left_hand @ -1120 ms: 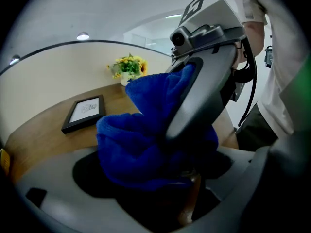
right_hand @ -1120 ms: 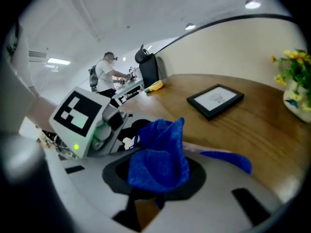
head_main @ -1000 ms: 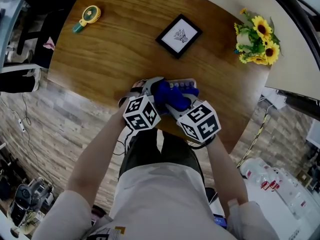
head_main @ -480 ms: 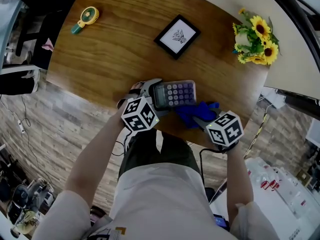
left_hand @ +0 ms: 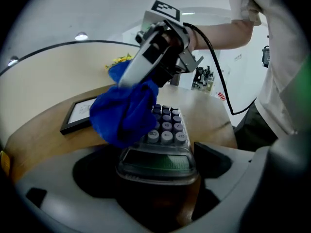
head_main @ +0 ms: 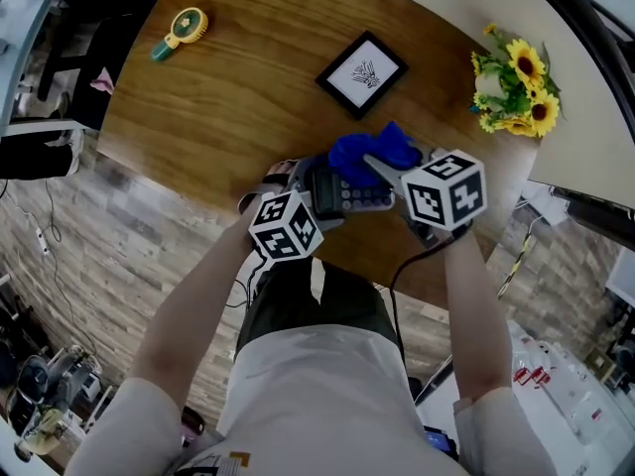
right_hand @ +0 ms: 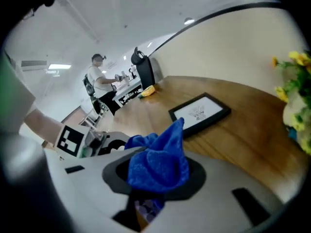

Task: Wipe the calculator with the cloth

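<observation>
Far to my left on the round wooden bench (head_main: 228,97) lies a small yellow-and-green hand fan (head_main: 177,33), well apart from the work.

My left tongs (head_main: 310,194) are clamped on the display end of the grey, clear-cased calculator (head_main: 352,194). In the left gripper view the screen sits right between the jaws, and the calculator (left_hand: 165,144) runs straight away from those tongs (left_hand: 156,171). Seen from above, its long axis lies across me, display end to the left and keypad out to the right, over the near part of the bench.

Beyond it lies a black-framed picture (head_main: 362,72).

The bunched bright blue cloth (head_main: 372,152) is pinched in my right tongs (head_main: 382,167), which reach in from the right. In the right gripper view those tongs (right_hand: 155,178) are closed on a fold of the cloth (right_hand: 158,161), which bulges up out of them. The cloth (left_hand: 124,113) rests on the far-left part of the keypad; the rows nearest the screen and the right-hand column lie bare. I judge the coming stroke must draw the cloth along that long axis, towards my left tongs.

At the far right, yellow sunflowers (head_main: 516,77) stand in what looks like a pale vase. I see no other container.
</observation>
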Tool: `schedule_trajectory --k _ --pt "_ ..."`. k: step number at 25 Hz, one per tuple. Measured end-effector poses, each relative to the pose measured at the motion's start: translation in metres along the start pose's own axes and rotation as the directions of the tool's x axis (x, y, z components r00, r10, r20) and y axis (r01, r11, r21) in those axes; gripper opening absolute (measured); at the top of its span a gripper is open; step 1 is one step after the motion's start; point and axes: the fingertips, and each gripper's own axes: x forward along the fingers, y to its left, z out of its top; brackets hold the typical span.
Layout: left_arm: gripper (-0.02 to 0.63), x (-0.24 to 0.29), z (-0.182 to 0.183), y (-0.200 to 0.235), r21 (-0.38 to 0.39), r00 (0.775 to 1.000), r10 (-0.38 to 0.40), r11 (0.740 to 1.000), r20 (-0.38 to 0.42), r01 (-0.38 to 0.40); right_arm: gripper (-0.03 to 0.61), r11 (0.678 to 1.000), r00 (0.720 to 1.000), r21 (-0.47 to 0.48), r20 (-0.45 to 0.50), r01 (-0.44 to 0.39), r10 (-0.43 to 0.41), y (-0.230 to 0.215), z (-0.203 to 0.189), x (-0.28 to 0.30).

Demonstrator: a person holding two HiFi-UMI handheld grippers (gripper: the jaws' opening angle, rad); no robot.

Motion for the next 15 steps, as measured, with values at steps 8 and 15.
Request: schedule_trajectory --k 8,15 --pt "0.472 0.000 0.000 0.001 -0.003 1.000 0.011 1.000 -0.020 -0.011 0.115 0.972 0.974 -0.230 -0.227 -0.052 -0.002 0.007 -0.009 0.057" --pt "0.472 0.001 -0.001 0.000 -0.027 0.998 0.028 0.999 -0.056 -0.030 0.114 0.979 0.976 -0.198 -0.219 -0.043 -0.002 -0.012 -0.017 0.046"
